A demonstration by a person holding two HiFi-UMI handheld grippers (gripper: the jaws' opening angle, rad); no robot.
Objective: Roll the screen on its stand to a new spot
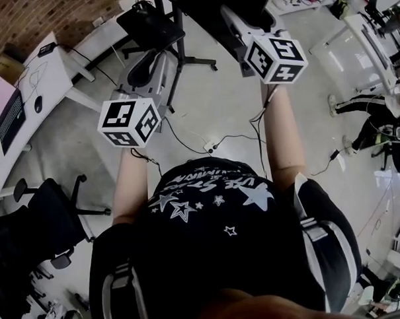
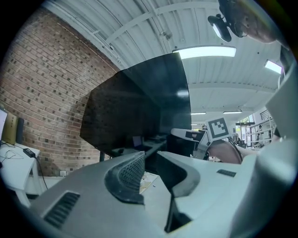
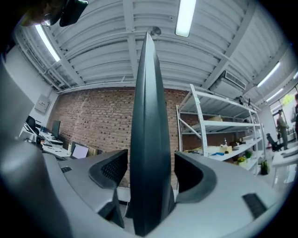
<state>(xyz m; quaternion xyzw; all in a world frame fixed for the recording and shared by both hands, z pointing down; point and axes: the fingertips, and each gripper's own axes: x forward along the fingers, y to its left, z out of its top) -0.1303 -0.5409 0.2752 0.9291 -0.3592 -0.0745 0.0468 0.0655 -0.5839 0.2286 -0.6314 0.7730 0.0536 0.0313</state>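
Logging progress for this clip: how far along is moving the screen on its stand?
Done: the right gripper grips the edge of the screen, with a jaw on either side. In hand: the left gripper is open and empty, facing the screen's dark panel but not on it. Left: the roll itself; whether the stand has travelled at all cannot be told from this moment.

One screen: dark, thin, unlit panel, upright, edge-on to you, on a black pole stand; edge clamped between your right gripper's jaws.
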